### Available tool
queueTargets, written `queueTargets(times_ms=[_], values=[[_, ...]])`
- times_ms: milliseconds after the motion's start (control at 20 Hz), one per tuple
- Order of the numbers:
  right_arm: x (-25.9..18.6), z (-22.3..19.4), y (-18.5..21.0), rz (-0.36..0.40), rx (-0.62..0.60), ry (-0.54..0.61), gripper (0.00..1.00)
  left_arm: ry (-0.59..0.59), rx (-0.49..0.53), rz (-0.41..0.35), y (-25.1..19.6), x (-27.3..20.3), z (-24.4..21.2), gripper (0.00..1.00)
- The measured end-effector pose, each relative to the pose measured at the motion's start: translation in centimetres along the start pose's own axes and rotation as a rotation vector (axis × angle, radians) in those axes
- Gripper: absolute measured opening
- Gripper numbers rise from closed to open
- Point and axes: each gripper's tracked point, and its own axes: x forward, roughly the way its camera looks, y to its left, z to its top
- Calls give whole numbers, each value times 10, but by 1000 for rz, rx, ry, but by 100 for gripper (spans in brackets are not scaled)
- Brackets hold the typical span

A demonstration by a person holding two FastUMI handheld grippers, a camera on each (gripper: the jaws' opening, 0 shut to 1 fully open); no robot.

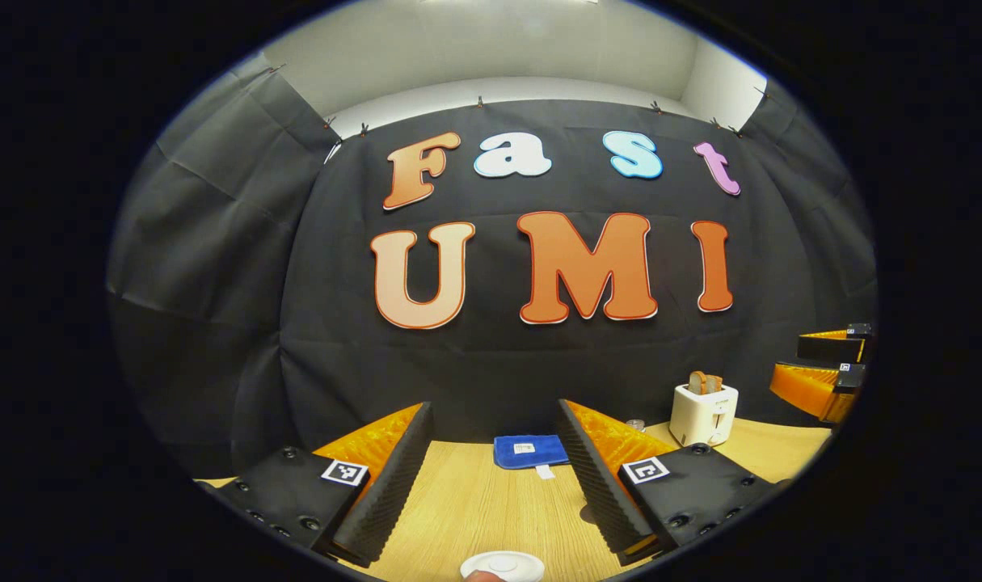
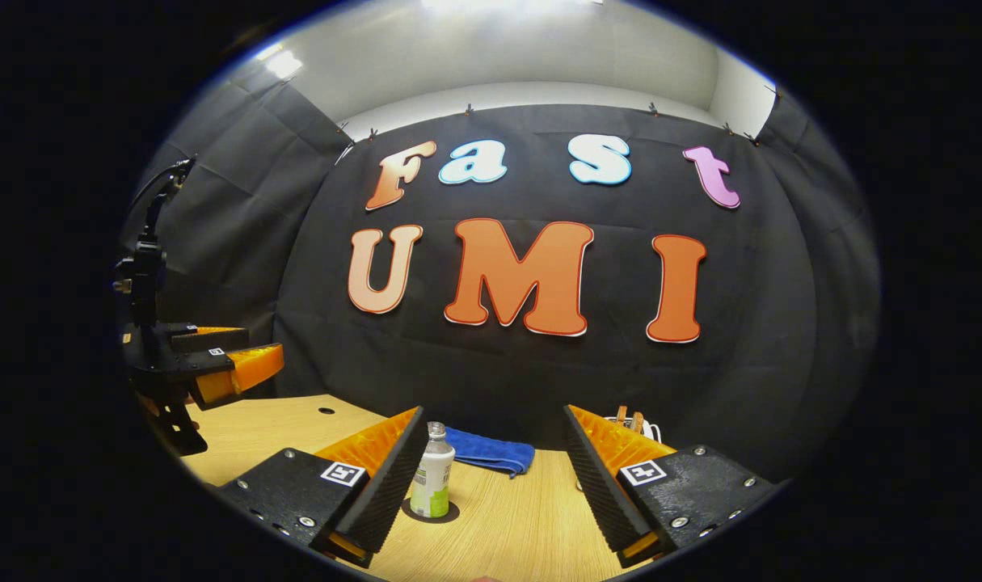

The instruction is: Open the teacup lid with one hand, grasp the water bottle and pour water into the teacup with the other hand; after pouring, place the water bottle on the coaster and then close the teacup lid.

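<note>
Right gripper view: your right gripper (image 2: 491, 477) gapes empty; one white-green plastic water bottle (image 2: 432, 482) on one dark round coaster (image 2: 450, 512) at 7 o'clock. Left gripper view: your left gripper (image 1: 495, 477) gapes too; one white round teacup lid (image 1: 503, 565) at 6 o'clock.

**Setting: staged recording booth**

We identify a booth, not a real kitchen: black cloth (image 1: 216, 307) clipped up as walls, a wooden table (image 2: 507, 517), and household props, namely a toaster (image 1: 703, 414) and a folded blue towel (image 1: 529, 450).

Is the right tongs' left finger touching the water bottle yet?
Cannot tell. In the right gripper view the water bottle stands on its coaster right beside that finger, overlapping its edge, with no clear gap or contact; the right tongs are open.
</note>
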Motion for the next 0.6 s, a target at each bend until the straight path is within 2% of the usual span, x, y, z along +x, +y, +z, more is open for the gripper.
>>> queueTargets(times_ms=[50,150,200,450,500,600], values=[[2,-1,0,-1,-4,3,99,1,-4,-1,-1,0,-1,100],[2,-1,-2,-5,-14,5,99,1,-14,-1,2,3,-1,94],[3,-1,-1,-7,-15,5,99,0,-10,3,3,4,-1,98],[5,1,-2,-6,-12,4,99,-6,-15,5,3,8,3,95],[5,2,-2,-4,-12,2,99,-5,-17,7,4,9,3,99],[5,3,-1,-2,-14,3,99,-7,-22,14,6,10,5,99]])
